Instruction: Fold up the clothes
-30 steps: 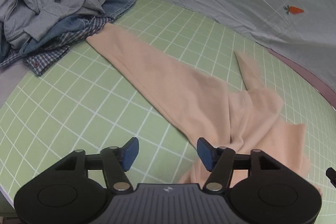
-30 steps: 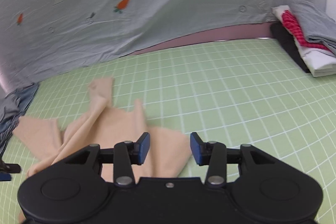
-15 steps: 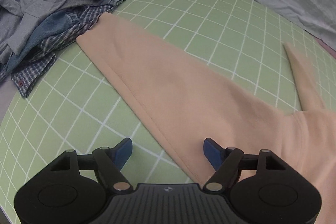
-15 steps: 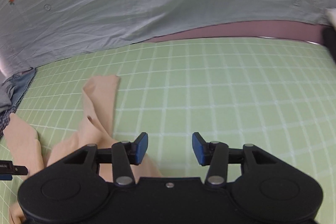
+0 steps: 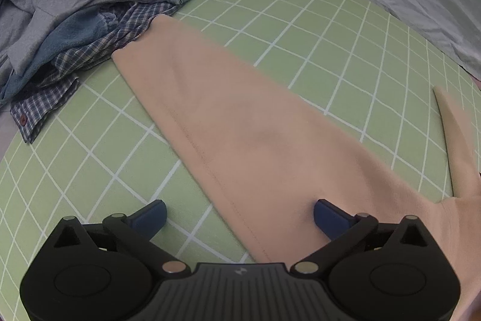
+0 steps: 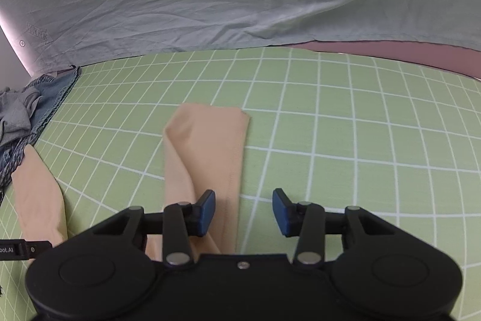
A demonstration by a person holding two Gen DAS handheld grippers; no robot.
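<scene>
A peach garment (image 5: pixel 240 116) lies flat on the green grid mat (image 5: pixel 300 20), one long part running from the clothes pile down toward my left gripper (image 5: pixel 239 212). That gripper hovers low over the garment's stitched edge, its jaws opening wide, with cloth beneath them but not pinched. In the right wrist view a second long part of the peach garment (image 6: pixel 207 140) ends in a square cuff. My right gripper (image 6: pixel 244 209) stands open above that part's right edge, its left pad over the cloth, gripping nothing.
A pile of grey, denim and plaid clothes (image 5: pixel 75 5) sits at the mat's far left, also seen as the clothes pile (image 6: pixel 24 110). A grey printed sheet (image 6: pixel 210 5) hangs behind the mat. Bare mat (image 6: pixel 360 125) stretches right of the garment.
Both grippers came lower and closer to the garment. The left jaws spread wider. The right gripper swung left over the second part's end; the folded stack left its view.
</scene>
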